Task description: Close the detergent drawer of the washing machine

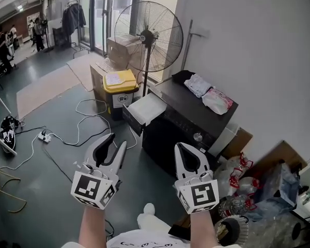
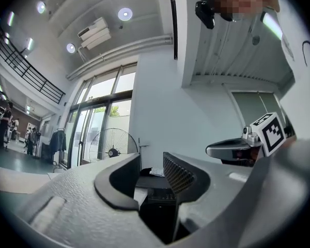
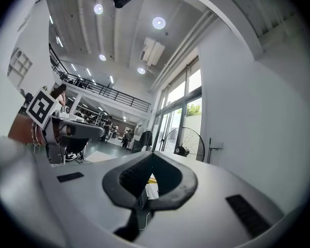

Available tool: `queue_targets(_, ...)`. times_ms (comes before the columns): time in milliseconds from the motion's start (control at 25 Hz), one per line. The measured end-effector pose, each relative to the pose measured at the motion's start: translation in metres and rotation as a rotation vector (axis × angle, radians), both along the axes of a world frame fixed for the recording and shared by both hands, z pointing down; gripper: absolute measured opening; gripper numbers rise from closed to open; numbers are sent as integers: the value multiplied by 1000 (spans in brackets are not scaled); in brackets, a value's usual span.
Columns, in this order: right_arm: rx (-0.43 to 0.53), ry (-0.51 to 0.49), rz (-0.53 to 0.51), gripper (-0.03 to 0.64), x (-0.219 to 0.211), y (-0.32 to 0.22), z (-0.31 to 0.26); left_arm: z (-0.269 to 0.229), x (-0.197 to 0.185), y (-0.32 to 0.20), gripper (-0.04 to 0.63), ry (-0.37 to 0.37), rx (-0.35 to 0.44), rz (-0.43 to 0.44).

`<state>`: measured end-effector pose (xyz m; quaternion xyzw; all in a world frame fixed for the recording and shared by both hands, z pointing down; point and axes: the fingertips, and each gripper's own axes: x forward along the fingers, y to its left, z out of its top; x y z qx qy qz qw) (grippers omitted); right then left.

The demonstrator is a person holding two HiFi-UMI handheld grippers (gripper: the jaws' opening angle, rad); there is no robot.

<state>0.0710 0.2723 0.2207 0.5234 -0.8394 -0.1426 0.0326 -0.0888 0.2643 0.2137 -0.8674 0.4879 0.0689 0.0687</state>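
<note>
**A:** Where is the detergent drawer (image 1: 147, 108) right now?

**B:** It is pulled well out of the black washing machine (image 1: 188, 123), at the machine's upper corner on the left as I look down. Its pale inside faces up. Its dark front panel sits close to the yellow-lidded bin (image 1: 120, 82). I can't tell whether the two touch.

**A:** And your grippers?

**B:** Both are out in front of me over the grey floor (image 1: 51, 190), well apart from the drawer and the machine. My left gripper (image 1: 118, 141) has its jaws partly apart, with a clear gap and nothing between the pads. Through that gap I only see the dark machine front further off. My right gripper (image 1: 182, 148) has its tips pressed together and holds nothing.

**A:** Does each gripper's own view agree?

**B:** Yes. The left gripper (image 2: 151, 172) view shows two ribbed pads standing apart, with the right gripper off to one side. The right gripper (image 3: 152, 156) view shows the tips meeting, with only a hollow behind them.

**A:** What else is near the machine?

**B:** A white cloth (image 1: 198, 84) and a pink-and-white bag (image 1: 217, 100) lie on its top. A standing fan (image 1: 147, 35) is behind it by the white wall (image 1: 248, 40). Cardboard boxes (image 1: 121, 49) are stacked behind the bin. A power strip (image 1: 44, 136) lies on the floor to my left.
</note>
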Motion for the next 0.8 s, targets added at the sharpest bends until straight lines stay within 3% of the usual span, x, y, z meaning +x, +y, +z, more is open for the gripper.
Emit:
queue_targets(440,-41,-1,-44,-3,27,-136,5,13,27,-131,204,60,-116,16)
queue_targets(680,-77,-10,-62,-3,43,-185,19,34,35,-174,244,86,-193,-13)
queue_targets(800,-101,-17,-70,-3,44,-202,33,53,29,-192,242,140,-253,-27)
